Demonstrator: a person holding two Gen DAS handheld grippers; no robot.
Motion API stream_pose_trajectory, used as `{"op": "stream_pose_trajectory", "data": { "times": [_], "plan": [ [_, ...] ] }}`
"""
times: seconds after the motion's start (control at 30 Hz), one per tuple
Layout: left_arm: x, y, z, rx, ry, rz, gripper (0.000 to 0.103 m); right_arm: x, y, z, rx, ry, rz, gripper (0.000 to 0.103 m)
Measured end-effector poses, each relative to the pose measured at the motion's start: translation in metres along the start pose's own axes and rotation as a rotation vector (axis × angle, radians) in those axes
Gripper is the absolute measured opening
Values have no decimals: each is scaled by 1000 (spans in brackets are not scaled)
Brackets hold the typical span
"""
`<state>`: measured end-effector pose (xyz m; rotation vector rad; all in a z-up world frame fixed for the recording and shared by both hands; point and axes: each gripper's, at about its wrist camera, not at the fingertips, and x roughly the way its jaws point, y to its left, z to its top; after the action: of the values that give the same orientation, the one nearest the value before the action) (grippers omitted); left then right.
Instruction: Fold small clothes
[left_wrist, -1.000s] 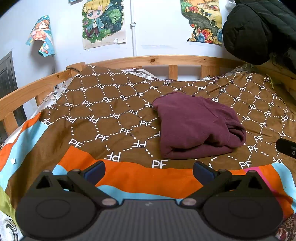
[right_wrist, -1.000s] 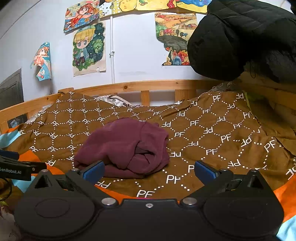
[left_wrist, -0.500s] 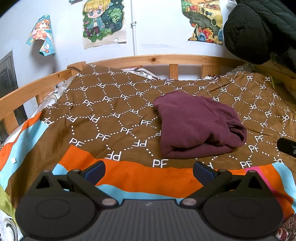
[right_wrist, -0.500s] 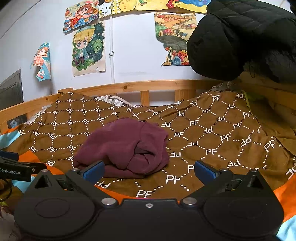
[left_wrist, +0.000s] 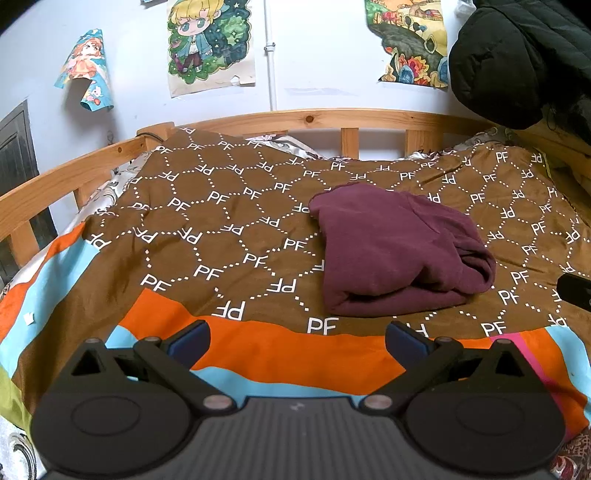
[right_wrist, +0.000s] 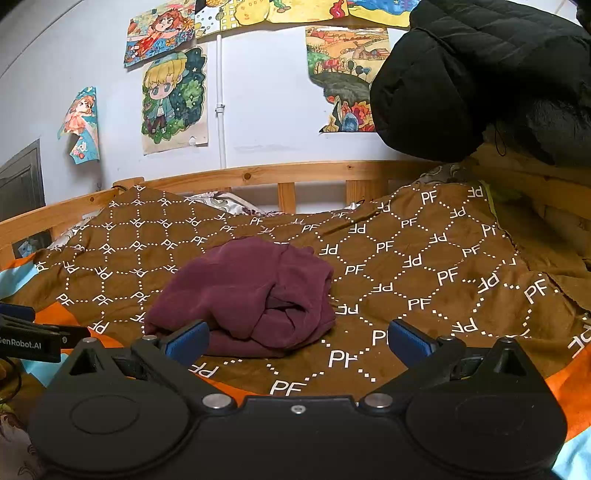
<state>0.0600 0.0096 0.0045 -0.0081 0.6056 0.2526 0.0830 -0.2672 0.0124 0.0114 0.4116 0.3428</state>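
I see the folded maroon garment (left_wrist: 395, 251) lying on the brown bedspread (left_wrist: 221, 229), long axis running from the near edge toward the headboard (left_wrist: 332, 118). My left gripper (left_wrist: 297, 338) and right gripper (right_wrist: 298, 338) are both released, holding nothing.

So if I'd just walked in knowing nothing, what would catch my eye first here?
Probably the dark purple garment, lying folded in a bundle on the brown "PF" patterned bedspread, slightly right of the middle. Then the bright cartoon posters on the white wall behind the wooden bed rail. Nearest to you, each open hand-held gripper, left and right, holds nothing.
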Motion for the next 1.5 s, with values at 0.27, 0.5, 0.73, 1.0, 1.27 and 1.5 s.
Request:
{"op": "stream_pose_trajectory", "data": {
  "times": [0.27, 0.5, 0.73, 1.0, 1.27, 1.5],
  "plan": [
    [0, 1, 0, 0, 0, 0, 103, 0, 0, 0, 2, 1, -1, 102],
    [0, 1, 0, 0, -1, -1, 103, 0, 0, 0, 3, 2, -2, 102],
    [0, 2, 0, 3, 1, -6, 103, 0, -2, 0, 8, 0, -12, 102],
    [-1, 0, 1, 3, 0, -1, 103, 1, -6, 1, 26, -1, -28, 102],
    [-1, -2, 0, 1, 2, 3, 103, 0, -5, 2, 21, 0, -24, 102],
    [-1, -2, 0, 0, 3, 4, 103, 0, -5, 2, 23, 1, -24, 102]
  ]
}}
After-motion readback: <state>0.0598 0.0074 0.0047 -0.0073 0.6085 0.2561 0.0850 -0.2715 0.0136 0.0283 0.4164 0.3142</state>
